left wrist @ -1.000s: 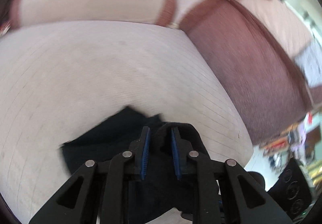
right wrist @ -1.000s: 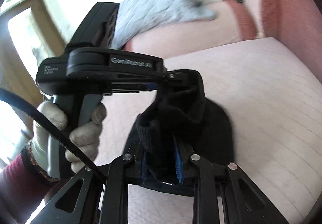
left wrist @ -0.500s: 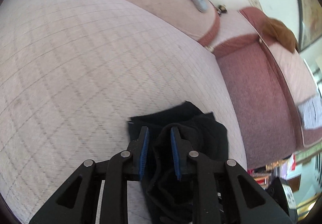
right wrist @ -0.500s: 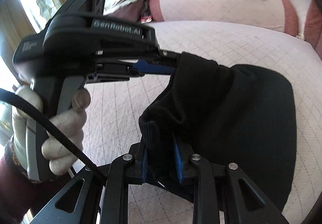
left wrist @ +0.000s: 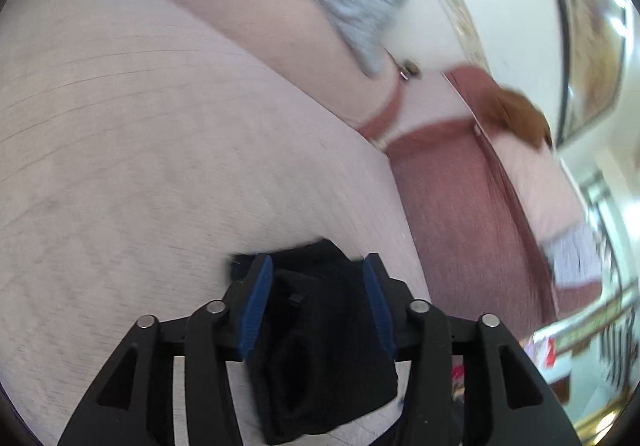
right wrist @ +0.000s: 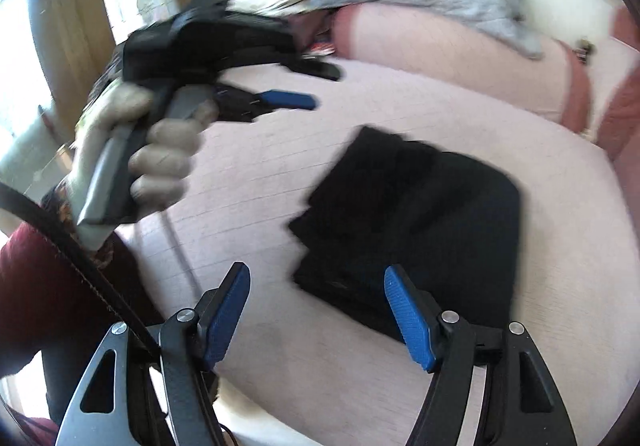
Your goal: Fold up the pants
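Folded pants [right wrist: 416, 221] on cushion [right wrist: 460, 117].

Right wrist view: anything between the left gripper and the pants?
Nothing. Only bare pink cushion separates the left gripper from the folded black pants, seen in the right wrist view.

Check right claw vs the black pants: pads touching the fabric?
Apart. Right wrist view: the right claw, whose jaws have just been opening, stands wide, both pads clear of the folded black pants lying on the cushion.
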`<state>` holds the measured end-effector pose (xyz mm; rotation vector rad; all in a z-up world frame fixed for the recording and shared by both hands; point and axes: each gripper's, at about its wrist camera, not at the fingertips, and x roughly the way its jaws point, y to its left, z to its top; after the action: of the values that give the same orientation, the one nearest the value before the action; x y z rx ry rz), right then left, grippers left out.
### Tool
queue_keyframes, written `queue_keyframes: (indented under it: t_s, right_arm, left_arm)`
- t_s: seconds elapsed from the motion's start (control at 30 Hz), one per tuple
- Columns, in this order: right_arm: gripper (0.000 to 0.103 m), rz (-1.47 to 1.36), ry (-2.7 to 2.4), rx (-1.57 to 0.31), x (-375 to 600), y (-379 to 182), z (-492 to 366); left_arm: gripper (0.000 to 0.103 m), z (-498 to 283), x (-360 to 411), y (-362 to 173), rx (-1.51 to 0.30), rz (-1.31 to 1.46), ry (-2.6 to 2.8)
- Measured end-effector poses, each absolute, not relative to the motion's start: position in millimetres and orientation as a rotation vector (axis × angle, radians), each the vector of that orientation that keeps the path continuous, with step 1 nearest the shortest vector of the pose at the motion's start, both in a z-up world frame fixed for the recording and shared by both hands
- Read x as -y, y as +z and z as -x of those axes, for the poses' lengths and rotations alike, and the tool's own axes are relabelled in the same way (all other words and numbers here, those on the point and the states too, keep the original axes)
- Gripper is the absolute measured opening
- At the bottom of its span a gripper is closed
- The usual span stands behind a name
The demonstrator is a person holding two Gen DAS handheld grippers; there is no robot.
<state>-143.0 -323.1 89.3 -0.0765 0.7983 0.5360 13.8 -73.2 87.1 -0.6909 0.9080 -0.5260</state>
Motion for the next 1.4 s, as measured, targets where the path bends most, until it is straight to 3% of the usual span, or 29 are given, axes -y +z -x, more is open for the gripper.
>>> queue_keyframes:
  t_s: [0.2, 0.27, 0.37, 0.47, 0.57, 0.83, 0.87, 0.93, 1.0, 1.1, 1.4]
  right_arm:
    - [0.075, -0.046, 0.309, -0.839, 385.0, 76.4, 109.0]
    - [0.075, -0.083, 0.284, -0.877, 390.2, 65.1, 97.8]
    - [0.076, -0.189, 0.303, -0.947, 400.0, 40.7, 86.8]
    - [0.084, -0.323, 0.311, -0.979, 416.1, 19.3, 79.7]
    - [0.085, -0.43, 0.337, -0.965, 435.3, 13.2, 82.7]
    - [0.085, -0.206, 0.136, -0.766, 461.8, 55.7, 112.7]
    - [0.085, -0.17, 0.08, -0.718, 463.2, 62.3, 118.1]
    - [0.088, -0.126, -0.004, -0.633, 464.7, 75.1, 127.3]
    - [0.101, -0.119, -0.065, -0.544, 464.0, 91.4, 132.5]
    - [0.103, -0.155, -0.065, -0.449, 469.2, 106.2, 132.7]
    - [0.103, -0.164, 0.101, -0.582, 450.5, 89.1, 101.0]
  left_arm:
    - [0.051, -22.1, 127.9, 55.1, -1.059, 0.452, -0.378]
    - [0.051, -26.7, 120.3, 32.7, -1.12, 0.476, -0.335]
    - [0.06, -29.5, 97.6, 7.2, -1.159, 0.615, -0.344]
    - [0.06, -27.5, 88.2, 7.4, -1.139, 0.693, -0.384]
    - [0.06, -23.1, 91.2, 16.7, -1.102, 0.656, -0.399]
    - [0.061, 23.7, 119.4, 90.9, -0.839, 0.29, -0.162]
    - [0.064, 33.4, 120.8, 97.1, -0.804, 0.25, -0.115]
    - [0.08, 55.8, 125.8, 106.1, -0.737, 0.206, -0.023]
    - [0.09, 77.0, 128.5, 113.4, -0.674, 0.188, 0.063]
    - [0.1, 94.5, 134.6, 119.3, -0.598, 0.16, 0.158]
    - [0.102, 77.4, 138.4, 91.6, -0.723, 0.1, 0.167]
